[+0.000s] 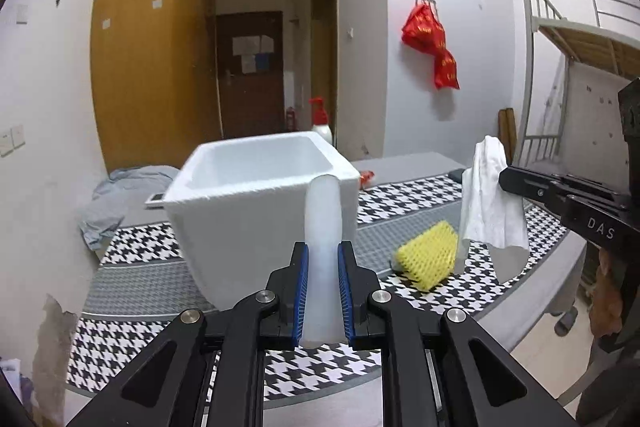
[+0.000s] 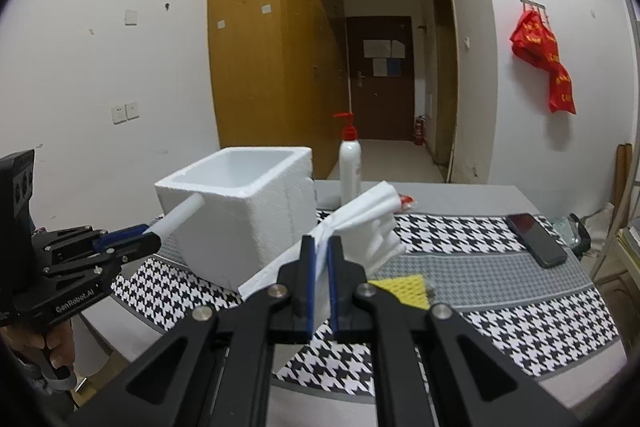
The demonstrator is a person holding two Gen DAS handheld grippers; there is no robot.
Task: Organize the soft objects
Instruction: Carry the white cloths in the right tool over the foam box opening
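Note:
My left gripper [image 1: 323,251] is shut on a white foam tube [image 1: 322,219], held upright just in front of the white foam box [image 1: 224,223]; in the right wrist view the left gripper [image 2: 150,233] points the tube [image 2: 180,215] at the box's [image 2: 256,227] near rim. My right gripper [image 2: 320,247] is shut on a white cloth [image 2: 360,223], held above the table to the right of the box. The cloth [image 1: 490,203] hangs from the right gripper [image 1: 506,179] in the left wrist view. A yellow foam net sleeve [image 1: 426,255] lies on the table below it.
A houndstooth-and-grey cloth [image 2: 500,275] covers the table. A white pump bottle with a red top [image 2: 350,163] stands behind the box. A black phone [image 2: 536,239] lies at the right. A grey garment [image 1: 116,199] lies at the far left. A bunk bed frame [image 1: 560,39] stands at the right.

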